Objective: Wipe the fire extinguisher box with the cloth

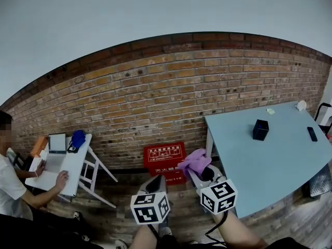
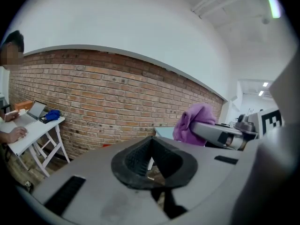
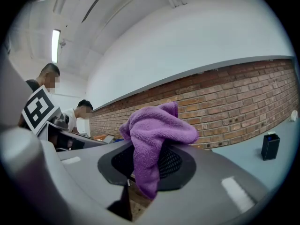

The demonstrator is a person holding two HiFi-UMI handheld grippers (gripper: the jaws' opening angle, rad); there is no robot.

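Observation:
A red fire extinguisher box (image 1: 164, 160) stands on the floor against the brick wall, between a white table and a light blue table. My right gripper (image 1: 196, 169) is shut on a purple cloth (image 1: 194, 161), held up just right of the box and above floor level. In the right gripper view the purple cloth (image 3: 152, 139) bunches out from between the shut jaws. My left gripper (image 1: 154, 184) is shut with nothing in it, held in front of the box. The left gripper view shows the cloth (image 2: 193, 123) on the other gripper at the right.
A light blue table (image 1: 272, 162) at the right holds a dark blue box (image 1: 260, 129), a phone (image 1: 312, 134) and small white items. At the left a person sits at a white table (image 1: 67, 165) with a laptop (image 1: 57, 143). A brick wall (image 1: 171, 97) runs behind.

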